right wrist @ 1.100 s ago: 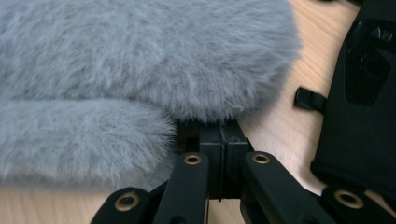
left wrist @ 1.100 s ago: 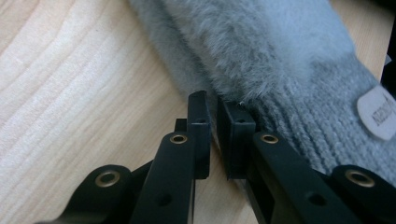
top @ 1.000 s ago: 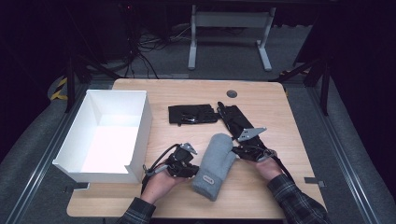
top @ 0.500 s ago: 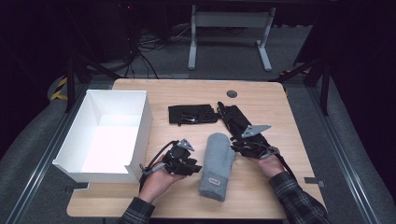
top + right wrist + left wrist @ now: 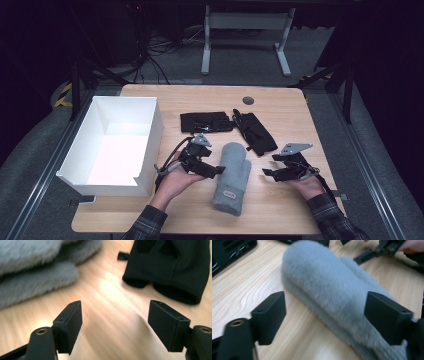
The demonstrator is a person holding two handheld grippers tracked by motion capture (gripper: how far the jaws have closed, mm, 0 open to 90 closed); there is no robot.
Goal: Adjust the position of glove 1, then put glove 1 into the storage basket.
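Wooden table (image 5: 295,112), grey mitten (image 5: 232,176) between spread claws

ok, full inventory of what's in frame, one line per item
white box: 1, white, open top, left edge of table
grey mitten: 1, grey fleece, lying flat at the front centre of the table between the two grippers
black gloves: 2, black, centre of table behind the mitten, one angled to the right
table: 1, light wood, round dark grommet near far edge
left hand-held gripper: 1, black, open, jaws pointing at the mitten's left side
right hand-held gripper: 1, black, open, right of the mitten, holding nothing
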